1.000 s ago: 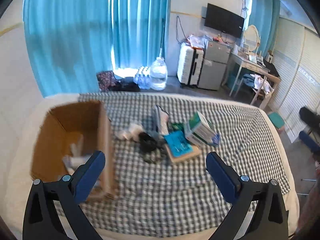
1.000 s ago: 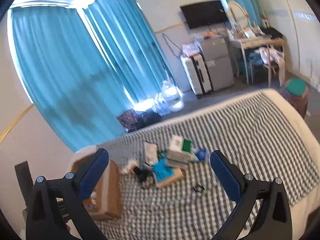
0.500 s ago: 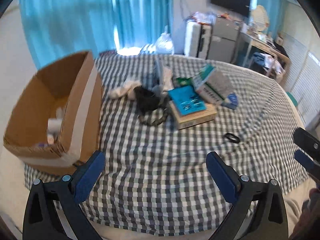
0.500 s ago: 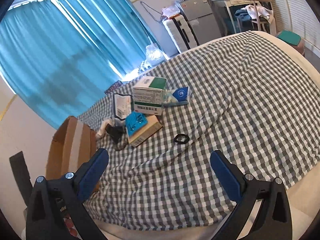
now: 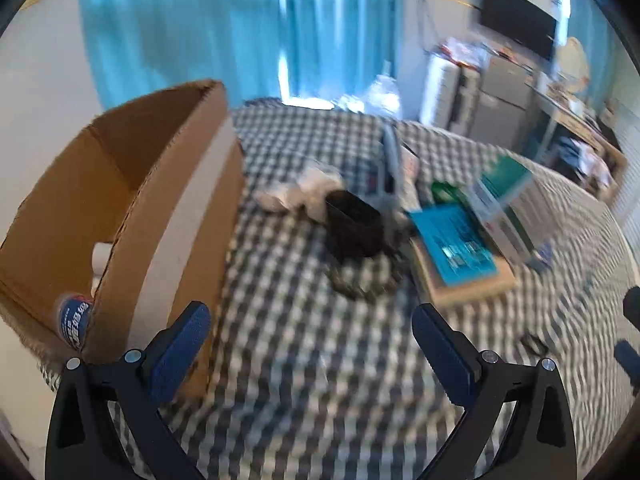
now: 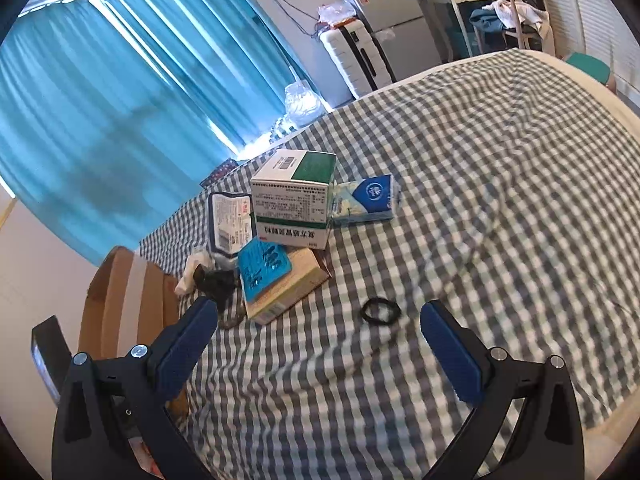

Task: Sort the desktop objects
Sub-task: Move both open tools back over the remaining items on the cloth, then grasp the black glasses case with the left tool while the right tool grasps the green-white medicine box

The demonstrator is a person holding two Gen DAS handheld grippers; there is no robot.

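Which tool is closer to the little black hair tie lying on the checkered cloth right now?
Right. The right tool is open with the black hair tie just ahead, between its fingers. The left tool is also open; there the tie lies far off to its right.
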